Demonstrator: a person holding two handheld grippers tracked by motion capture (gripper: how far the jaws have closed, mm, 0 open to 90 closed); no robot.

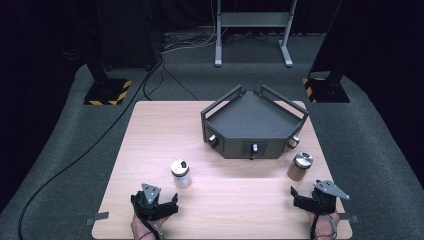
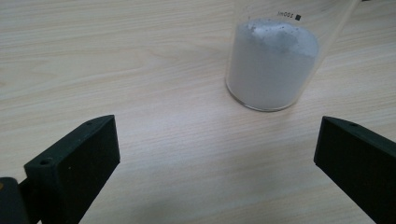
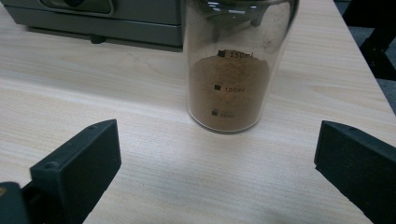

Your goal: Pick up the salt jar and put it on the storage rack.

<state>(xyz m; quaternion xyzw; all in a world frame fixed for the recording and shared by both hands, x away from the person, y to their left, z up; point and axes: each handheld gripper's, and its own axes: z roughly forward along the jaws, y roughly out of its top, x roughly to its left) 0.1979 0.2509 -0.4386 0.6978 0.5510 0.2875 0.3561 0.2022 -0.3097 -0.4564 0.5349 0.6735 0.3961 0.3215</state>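
1. On a wooden table [image 1: 150, 145]: two glass jars, one with white powder [image 1: 180, 173], one with brown powder [image 1: 300, 166].
2. At the near left edge, the left gripper [image 1: 156, 201], jaws spread wide and empty, just short of the white-powder jar.
3. At the near right edge, the right gripper [image 1: 304, 195], jaws likewise spread wide, nothing between them, near the brown-powder jar.
4. Behind both jars, a dark grey tray [image 1: 255, 122] with knobs on its front faces.
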